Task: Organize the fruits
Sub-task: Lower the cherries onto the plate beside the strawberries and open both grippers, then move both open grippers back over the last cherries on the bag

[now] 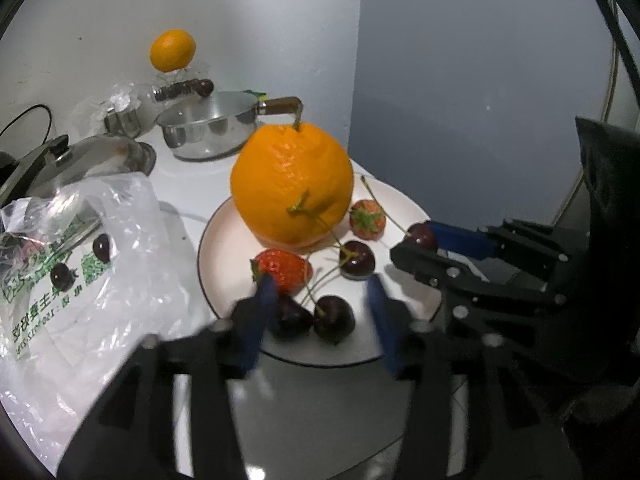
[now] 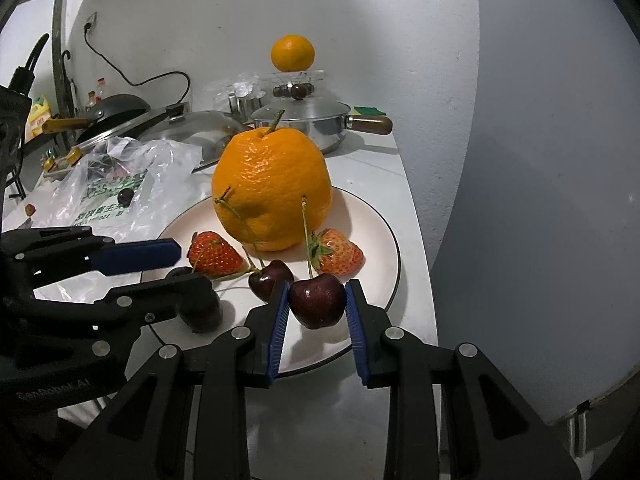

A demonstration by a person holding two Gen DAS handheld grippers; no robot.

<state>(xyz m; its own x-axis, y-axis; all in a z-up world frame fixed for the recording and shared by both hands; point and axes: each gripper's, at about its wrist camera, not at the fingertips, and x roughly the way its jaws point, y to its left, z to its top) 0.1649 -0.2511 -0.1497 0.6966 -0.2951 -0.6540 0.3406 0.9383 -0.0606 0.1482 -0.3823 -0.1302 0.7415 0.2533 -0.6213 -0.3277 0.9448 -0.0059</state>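
We hold a cherry (image 2: pixel 317 300) over the near rim of the plate (image 2: pixel 384 240), right gripper (image 2: pixel 317 305) pinching it.

Orange (image 2: pixel 272 188), strawberries and cherries are plated; a few cherries remain in the bag (image 1: pixel 80 264), whose print we can't read. Left gripper (image 1: pixel 320 296) is spread, empty, marked "GenRobot.AI".

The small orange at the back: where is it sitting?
Right wrist view: the small orange sits atop a clear container by the back wall, behind the lidded steel pot.
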